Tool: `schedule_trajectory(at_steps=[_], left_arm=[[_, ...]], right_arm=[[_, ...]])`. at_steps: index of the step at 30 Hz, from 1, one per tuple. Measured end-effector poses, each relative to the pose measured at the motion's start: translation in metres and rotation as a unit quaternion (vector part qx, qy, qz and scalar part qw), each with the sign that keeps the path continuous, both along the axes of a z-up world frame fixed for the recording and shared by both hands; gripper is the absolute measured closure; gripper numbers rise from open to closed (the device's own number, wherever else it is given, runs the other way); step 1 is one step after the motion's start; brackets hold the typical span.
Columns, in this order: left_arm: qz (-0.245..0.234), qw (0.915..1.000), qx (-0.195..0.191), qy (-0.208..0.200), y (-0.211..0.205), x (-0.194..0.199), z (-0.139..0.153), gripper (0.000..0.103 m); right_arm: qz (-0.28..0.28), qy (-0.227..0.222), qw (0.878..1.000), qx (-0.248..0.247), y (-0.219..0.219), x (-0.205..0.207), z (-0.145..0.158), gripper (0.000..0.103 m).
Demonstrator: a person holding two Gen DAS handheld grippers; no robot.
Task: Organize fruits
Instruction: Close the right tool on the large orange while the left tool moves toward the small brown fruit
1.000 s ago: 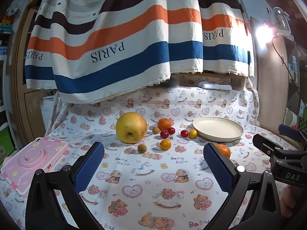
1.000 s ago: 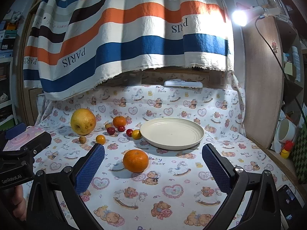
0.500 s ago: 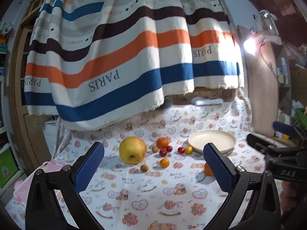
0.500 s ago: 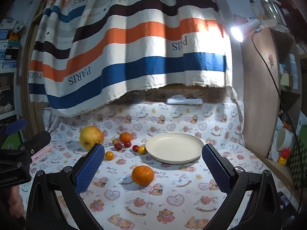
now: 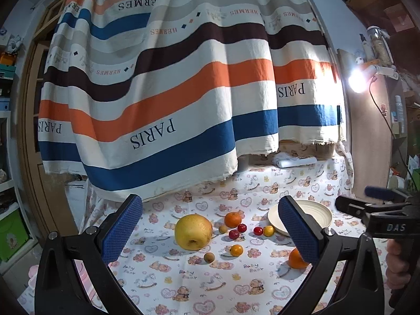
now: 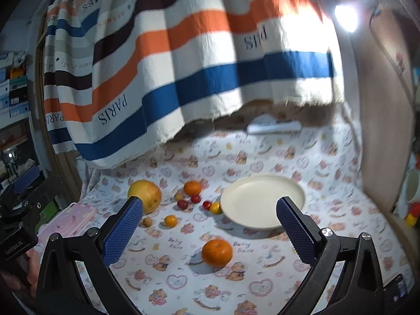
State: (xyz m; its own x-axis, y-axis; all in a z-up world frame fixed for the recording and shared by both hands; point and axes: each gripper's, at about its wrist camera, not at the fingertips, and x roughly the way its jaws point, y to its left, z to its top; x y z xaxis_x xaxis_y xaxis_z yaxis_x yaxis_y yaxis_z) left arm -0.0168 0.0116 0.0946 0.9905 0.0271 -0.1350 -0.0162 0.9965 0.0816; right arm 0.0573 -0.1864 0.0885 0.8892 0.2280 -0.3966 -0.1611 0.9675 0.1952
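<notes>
Both tongs, left (image 5: pixel 210 228) and right (image 6: pixel 210 228), gape wide, holding nothing. Orange (image 6: pixel 217 252) just ahead of right tongs, plate (image 6: pixel 262 199) beyond. Round fruit probably rolls off if pinched off-center.

Left gripper (image 5: pixel 210 229) held level above the table's near edge, blue pads (image 5: pixel 121 227) wide apart, nothing between them. Right gripper (image 6: pixel 209 229) same: jaws spread, empty, raised over the near edge. A hand (image 5: pixel 397 265) grips the right gripper's handle; fingers (image 6: pixel 31 270) wrap the left's.
</notes>
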Motion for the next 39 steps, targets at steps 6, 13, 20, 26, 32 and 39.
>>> schedule_trajectory(at_steps=[6,13,20,26,32,39], left_arm=[[0.0,0.9999,0.014,0.001,-0.002,0.019,-0.004,0.0],[-0.001,0.9992,-0.01,0.04,0.017,0.059,-0.009,0.0],[-0.02,0.9898,-0.056,0.129,0.037,0.096,-0.044,0.0],[0.0,0.9841,-0.071,0.163,0.047,0.101,-0.056,0.0],[0.007,0.978,-0.078,0.193,0.05,0.114,-0.068,0.0],[0.008,0.9615,-0.115,0.249,0.06,0.136,-0.085,0.0]], right_arm=[[0.021,0.063,0.998,0.014,-0.005,0.052,-0.021,0.015],[0.054,0.114,0.992,0.003,0.001,0.085,-0.05,0.042],[0.054,0.172,0.984,-0.013,0.011,0.098,-0.086,0.043],[0.085,0.209,0.973,-0.039,0.029,0.099,-0.107,0.043],[0.064,0.223,0.972,-0.039,0.028,0.103,-0.118,0.043],[0.095,0.248,0.963,-0.043,0.035,0.109,-0.129,0.051]])
